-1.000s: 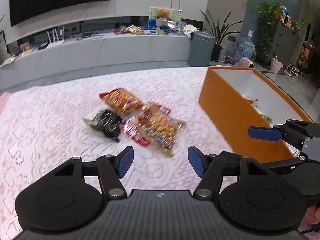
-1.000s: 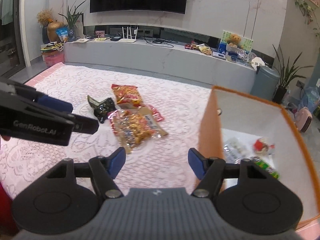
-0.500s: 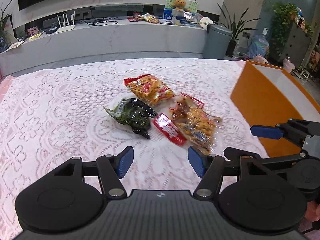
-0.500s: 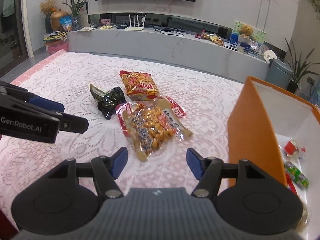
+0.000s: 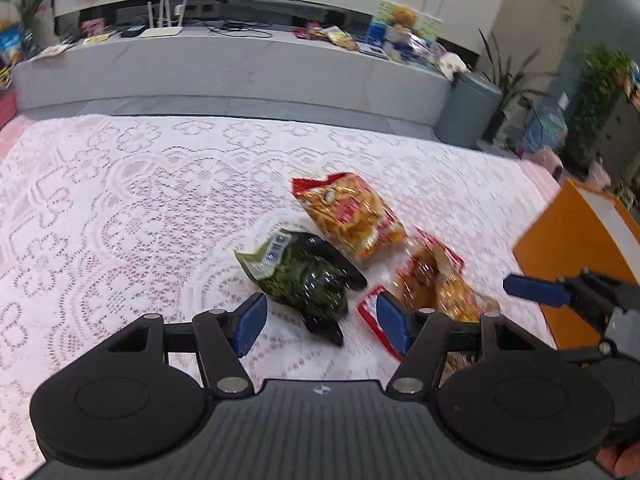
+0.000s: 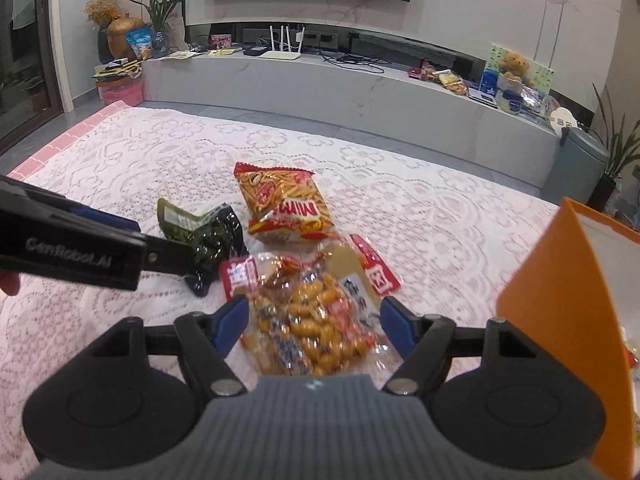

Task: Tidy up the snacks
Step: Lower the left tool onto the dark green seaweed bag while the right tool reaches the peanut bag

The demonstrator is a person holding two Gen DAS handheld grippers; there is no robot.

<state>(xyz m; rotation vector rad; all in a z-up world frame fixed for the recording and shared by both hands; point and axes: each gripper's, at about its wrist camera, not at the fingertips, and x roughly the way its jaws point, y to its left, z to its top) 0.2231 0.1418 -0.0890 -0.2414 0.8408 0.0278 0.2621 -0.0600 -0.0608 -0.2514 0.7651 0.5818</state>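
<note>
Three snack bags lie together on the lace cloth. A dark green bag (image 5: pixel 304 276) (image 6: pixel 208 236) sits just ahead of my left gripper (image 5: pixel 322 322), whose jaws are opening, pads clear of it. An orange-red chips bag (image 5: pixel 348 212) (image 6: pixel 284 204) lies behind. A clear bag of golden snacks with red labels (image 5: pixel 440 284) (image 6: pixel 316 312) lies between the fingers of my right gripper (image 6: pixel 313 326); its jaws are opening too, and the pads do not press on it. One finger (image 6: pixel 100 252) of the left gripper shows at the left, beside the green bag.
An orange box (image 5: pixel 572 248) (image 6: pixel 560 300) with a white inside stands at the right table edge. The pink lace cloth (image 5: pixel 120 220) stretches wide to the left. Beyond the table are a grey bench (image 6: pixel 360 92), a grey bin (image 6: pixel 576 160) and plants.
Both grippers have moved left and down towards the snack pile, which now looks larger and nearer. The orange box has slid to the right edge of both views. Both jaws stand slightly wider.
</note>
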